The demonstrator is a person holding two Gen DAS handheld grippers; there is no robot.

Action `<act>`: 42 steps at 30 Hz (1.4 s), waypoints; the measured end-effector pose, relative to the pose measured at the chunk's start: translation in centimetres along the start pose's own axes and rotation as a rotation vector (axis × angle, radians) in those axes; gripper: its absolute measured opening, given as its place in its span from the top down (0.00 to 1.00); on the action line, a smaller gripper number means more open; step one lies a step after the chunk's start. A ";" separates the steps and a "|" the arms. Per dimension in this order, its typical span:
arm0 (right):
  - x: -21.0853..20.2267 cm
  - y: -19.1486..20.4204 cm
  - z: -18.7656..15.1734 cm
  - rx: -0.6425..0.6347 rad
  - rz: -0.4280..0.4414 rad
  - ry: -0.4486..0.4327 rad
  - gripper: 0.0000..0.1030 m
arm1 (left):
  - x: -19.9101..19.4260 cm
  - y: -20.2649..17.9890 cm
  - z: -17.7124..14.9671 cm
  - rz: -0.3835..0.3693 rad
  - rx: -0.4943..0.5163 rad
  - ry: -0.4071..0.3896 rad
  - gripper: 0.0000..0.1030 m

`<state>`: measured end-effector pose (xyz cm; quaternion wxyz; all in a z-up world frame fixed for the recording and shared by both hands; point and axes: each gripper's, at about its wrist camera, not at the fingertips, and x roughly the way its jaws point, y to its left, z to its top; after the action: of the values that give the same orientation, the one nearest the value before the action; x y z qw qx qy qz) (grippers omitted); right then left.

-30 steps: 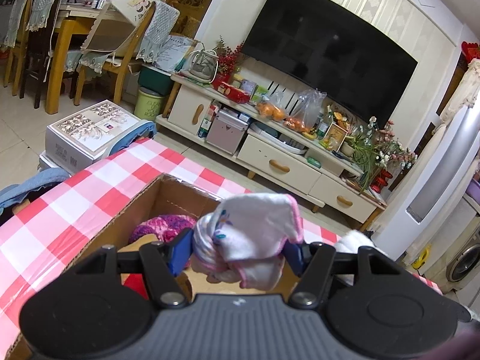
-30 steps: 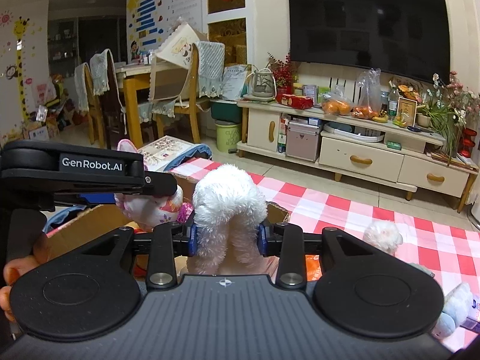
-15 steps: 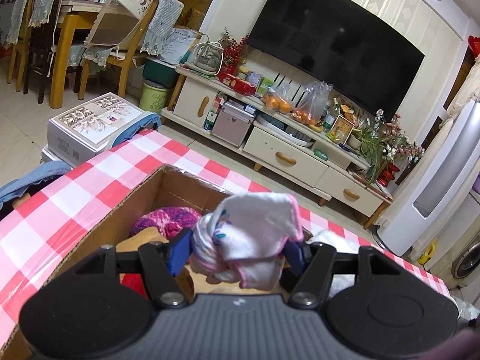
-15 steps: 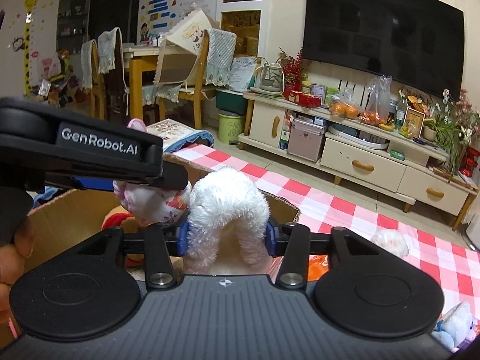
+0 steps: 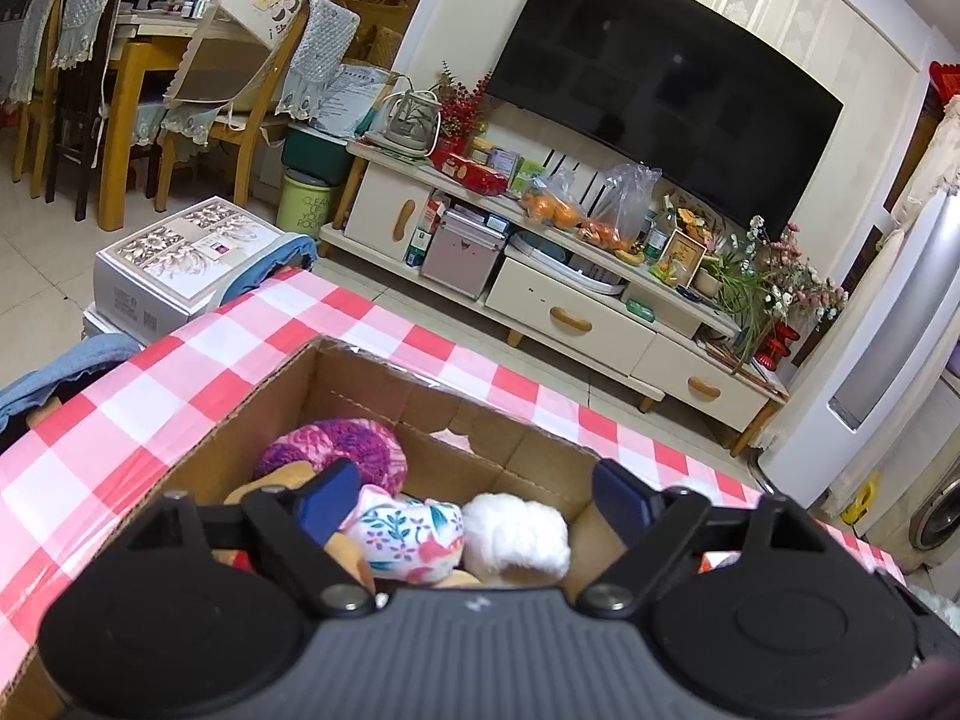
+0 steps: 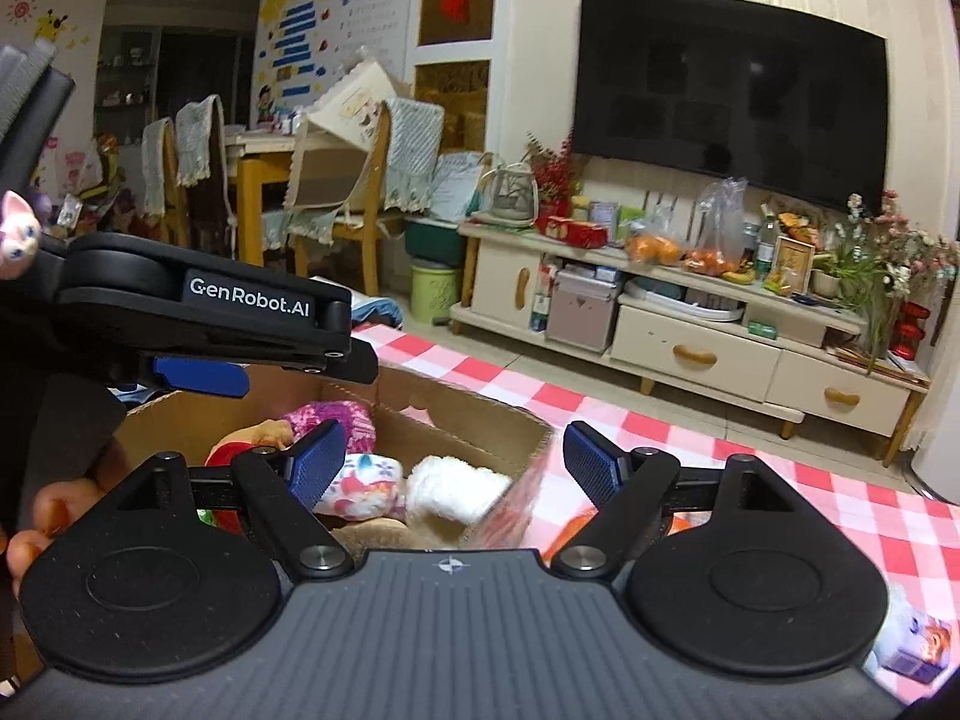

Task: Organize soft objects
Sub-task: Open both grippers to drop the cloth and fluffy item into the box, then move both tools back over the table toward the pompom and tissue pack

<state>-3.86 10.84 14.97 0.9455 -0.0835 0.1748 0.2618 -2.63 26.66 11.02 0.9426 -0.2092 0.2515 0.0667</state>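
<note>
A cardboard box (image 5: 420,408) (image 6: 480,420) sits on the red-checked table. Inside lie a floral cloth toy (image 5: 408,531) (image 6: 360,483), a white fluffy toy (image 5: 516,531) (image 6: 456,486) and a purple knitted ball (image 5: 342,447) (image 6: 330,417). My left gripper (image 5: 474,498) hovers over the box, its jaws opening, nothing pressed between the blue pads. My right gripper (image 6: 450,462) is above the box's right end, jaws opening wide and empty. The left gripper's body (image 6: 198,312) shows at the left of the right wrist view.
More soft toys lie on the checked table (image 6: 840,516) to the right, one at the corner (image 6: 912,642). A person's hand (image 6: 36,516) shows at the left edge. Beyond the table are a TV cabinet (image 5: 570,312), a white carton (image 5: 180,264) and chairs (image 5: 252,96).
Both grippers opened and let go: the floral toy dropped from the left one and the white fluffy toy from the right one, into the box.
</note>
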 end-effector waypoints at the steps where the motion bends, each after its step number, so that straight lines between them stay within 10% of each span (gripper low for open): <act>1: -0.3 -0.1 -0.1 0.007 -0.006 -0.002 0.03 | 0.0 -0.1 0.0 0.000 0.004 -0.001 0.10; 42: -3.1 -3.2 -5.2 0.244 -0.238 0.028 0.00 | -0.4 -7.5 -3.3 -0.038 0.262 -0.008 0.01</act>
<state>-6.18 5.35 11.55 0.9703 0.0079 0.2075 0.1238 -2.73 18.48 11.27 0.9639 -0.0889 0.2503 0.0163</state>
